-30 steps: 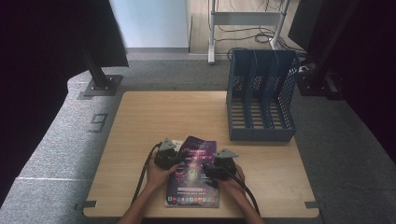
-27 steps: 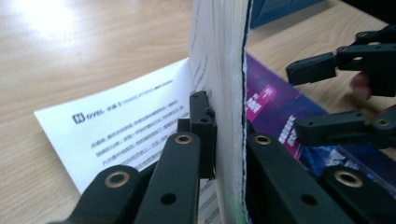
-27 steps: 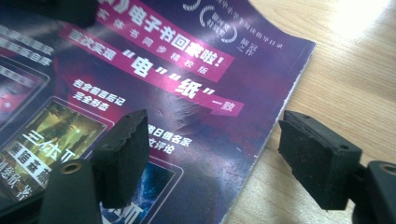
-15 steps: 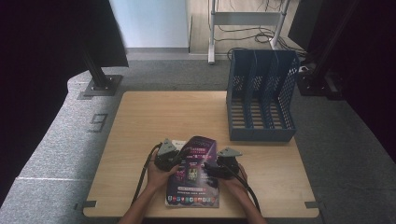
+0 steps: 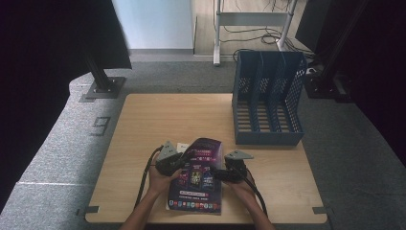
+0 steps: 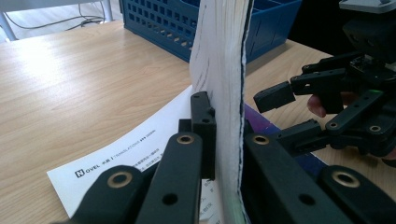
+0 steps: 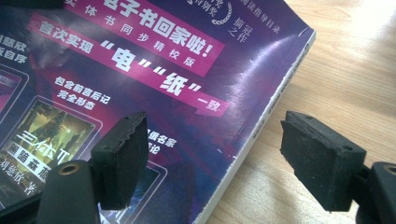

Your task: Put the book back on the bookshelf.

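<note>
Wooden table point(image 5: 158, 120), pale laminate with a visible grain, rectangular. Near its front edge, about midway along, sits a thick softcover book point(image 5: 198, 177): glossy purple cover with magenta banners and white print, creased near the spine, page block white.

Left gripper point(image 5: 178, 162) is clenched on the book's far left portion. In the left gripper view its black jaws press from both sides on the page block point(image 6: 223, 84), which rises upright between them, so that side of the book is raised off the table. Beneath lies a white printed sheet point(image 6: 135, 144), flat on the wood; its near end is cut off by the jaws.

Right gripper point(image 5: 221, 174) is released. In the right gripper view its two ridged black rubber pads point(image 7: 120, 158) stand wide apart, one over the cover point(image 7: 154, 84), the other over bare wood beyond the book's edge; neither presses on anything.

Blue plastic file rack point(image 5: 268, 96), perforated walls, upright dividers, stands at the table's far right corner, well apart from the book. Its slots' contents cannot be made out.

Book's lower cover text is too small to read from above. Both hands are partly hidden under the grippers.
</note>
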A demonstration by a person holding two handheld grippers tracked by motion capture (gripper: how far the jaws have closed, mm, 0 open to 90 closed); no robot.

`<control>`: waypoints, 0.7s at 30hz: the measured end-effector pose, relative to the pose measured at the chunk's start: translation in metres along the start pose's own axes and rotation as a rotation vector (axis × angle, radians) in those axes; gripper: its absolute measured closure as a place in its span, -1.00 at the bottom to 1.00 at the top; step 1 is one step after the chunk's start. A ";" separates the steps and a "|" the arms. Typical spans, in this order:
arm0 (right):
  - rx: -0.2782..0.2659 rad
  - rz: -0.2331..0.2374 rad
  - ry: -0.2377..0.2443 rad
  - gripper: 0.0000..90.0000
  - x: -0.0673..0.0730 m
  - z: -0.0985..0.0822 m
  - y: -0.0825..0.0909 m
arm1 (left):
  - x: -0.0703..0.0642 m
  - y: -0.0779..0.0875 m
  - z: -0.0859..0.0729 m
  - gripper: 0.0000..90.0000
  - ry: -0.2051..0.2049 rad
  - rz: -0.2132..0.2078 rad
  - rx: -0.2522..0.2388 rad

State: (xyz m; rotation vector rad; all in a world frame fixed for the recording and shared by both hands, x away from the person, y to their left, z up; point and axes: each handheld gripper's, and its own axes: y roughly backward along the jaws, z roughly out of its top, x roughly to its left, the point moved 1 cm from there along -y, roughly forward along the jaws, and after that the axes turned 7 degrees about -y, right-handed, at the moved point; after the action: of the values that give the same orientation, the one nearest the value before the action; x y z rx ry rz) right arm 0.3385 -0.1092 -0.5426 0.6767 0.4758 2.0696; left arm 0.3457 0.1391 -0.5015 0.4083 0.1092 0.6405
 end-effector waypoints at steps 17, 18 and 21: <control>-0.039 0.059 -0.012 -0.52 0.000 0.007 0.008 | -0.011 0.015 0.017 0.95 -0.023 -0.049 -0.062; -0.039 0.057 -0.010 -0.53 0.000 0.007 0.009 | -0.012 0.015 0.018 0.95 -0.027 -0.051 -0.064; -0.043 0.059 -0.010 -0.54 -0.001 0.008 0.010 | -0.014 0.017 0.020 0.95 -0.035 -0.058 -0.070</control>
State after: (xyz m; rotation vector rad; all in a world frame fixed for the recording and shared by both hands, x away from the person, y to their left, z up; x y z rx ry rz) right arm 0.3380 -0.1143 -0.5309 0.6823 0.4085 2.1251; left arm 0.3298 0.1367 -0.4769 0.3479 0.0649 0.5779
